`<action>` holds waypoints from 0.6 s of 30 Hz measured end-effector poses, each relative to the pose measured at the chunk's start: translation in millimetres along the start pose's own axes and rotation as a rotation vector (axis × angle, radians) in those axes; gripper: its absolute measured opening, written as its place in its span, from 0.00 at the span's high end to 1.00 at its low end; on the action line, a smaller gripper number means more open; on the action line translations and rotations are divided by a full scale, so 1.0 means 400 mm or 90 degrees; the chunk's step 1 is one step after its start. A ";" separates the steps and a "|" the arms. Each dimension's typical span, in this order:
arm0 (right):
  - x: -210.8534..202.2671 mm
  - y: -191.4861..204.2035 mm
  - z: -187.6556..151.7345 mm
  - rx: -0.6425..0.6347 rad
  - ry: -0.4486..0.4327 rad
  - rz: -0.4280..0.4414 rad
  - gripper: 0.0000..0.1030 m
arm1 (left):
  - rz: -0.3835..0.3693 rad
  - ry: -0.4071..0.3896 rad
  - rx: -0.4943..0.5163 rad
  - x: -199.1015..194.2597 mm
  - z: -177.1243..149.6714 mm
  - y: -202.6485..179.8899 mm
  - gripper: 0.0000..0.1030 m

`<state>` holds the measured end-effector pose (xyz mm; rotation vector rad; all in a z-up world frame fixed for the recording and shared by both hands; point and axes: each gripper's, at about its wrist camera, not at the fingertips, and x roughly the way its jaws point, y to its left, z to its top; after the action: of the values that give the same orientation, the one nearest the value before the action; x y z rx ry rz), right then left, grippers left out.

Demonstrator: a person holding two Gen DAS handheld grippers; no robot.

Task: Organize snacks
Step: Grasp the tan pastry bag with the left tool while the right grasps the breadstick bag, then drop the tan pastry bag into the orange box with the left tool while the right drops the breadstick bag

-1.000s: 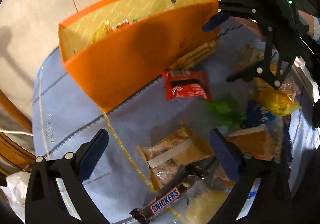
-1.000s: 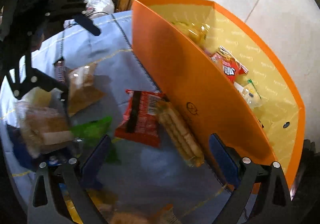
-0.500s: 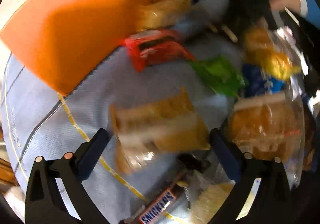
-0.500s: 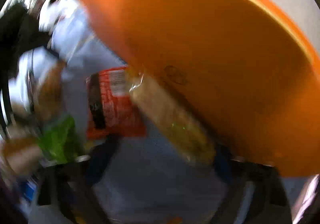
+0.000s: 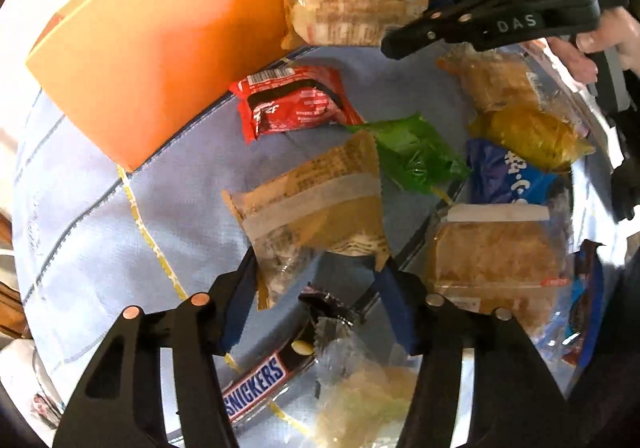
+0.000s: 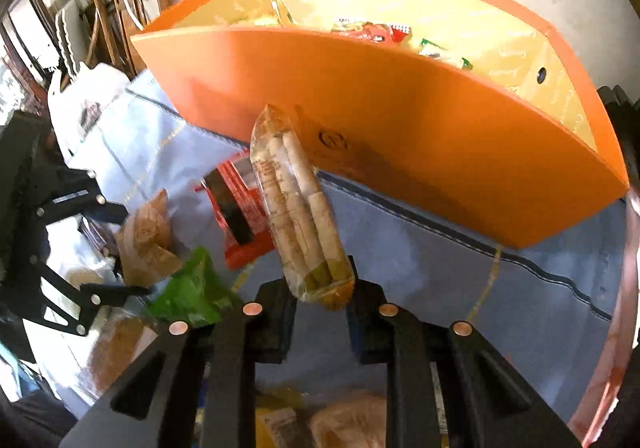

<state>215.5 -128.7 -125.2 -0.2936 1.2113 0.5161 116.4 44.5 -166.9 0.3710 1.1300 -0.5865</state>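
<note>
Two packets are held at once. The left gripper (image 5: 316,300) is clenched on the near edge of a brown packet (image 5: 312,204), lifted over the blue cloth (image 5: 92,232). The right gripper (image 6: 320,308) is clamped on the lower end of a clear wafer pack (image 6: 300,216), which juts up toward the front wall of the orange box (image 6: 400,120). Snacks already lie inside the box, so both packets are judged to be bound for it.

For a clean drop, the wafer pack should be raised above the box rim before it is carried forward, or its free end may be caught on the wall. The brown packet is pinched by what seems only a thin margin, though blur makes this uncertain, so it should be moved slowly and kept level. Each packet is best released only once it is well over the opening. The red packet (image 5: 292,104) and green packet (image 5: 412,156) on the cloth are left for later.
</note>
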 end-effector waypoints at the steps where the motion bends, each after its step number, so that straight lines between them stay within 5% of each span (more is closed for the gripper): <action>1: 0.007 -0.011 0.000 0.017 -0.005 0.020 0.79 | 0.004 -0.003 0.001 0.002 0.002 -0.004 0.43; 3: 0.021 -0.022 0.007 0.024 -0.019 0.019 0.77 | 0.004 -0.006 -0.018 0.006 -0.010 -0.009 0.20; 5: 0.038 -0.026 0.018 0.012 -0.030 0.007 0.58 | 0.049 0.022 -0.047 0.032 0.002 0.003 0.04; 12: 0.086 -0.031 0.064 0.016 -0.034 0.016 0.61 | 0.039 0.047 -0.058 0.075 0.068 -0.004 0.04; 14: 0.078 -0.023 0.063 0.021 -0.025 0.027 0.70 | 0.045 0.038 -0.073 0.073 0.086 -0.009 0.13; 15: 0.071 -0.014 0.060 0.016 -0.026 0.030 0.73 | 0.042 0.026 -0.078 0.058 0.078 -0.012 0.37; 18: 0.025 0.012 0.045 0.013 -0.047 0.021 0.77 | -0.012 0.011 -0.151 0.032 0.094 0.030 0.49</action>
<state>230.3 -113.6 -128.4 -0.2350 1.1501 0.5392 155.1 29.8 -164.2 0.1606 1.2057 -0.4604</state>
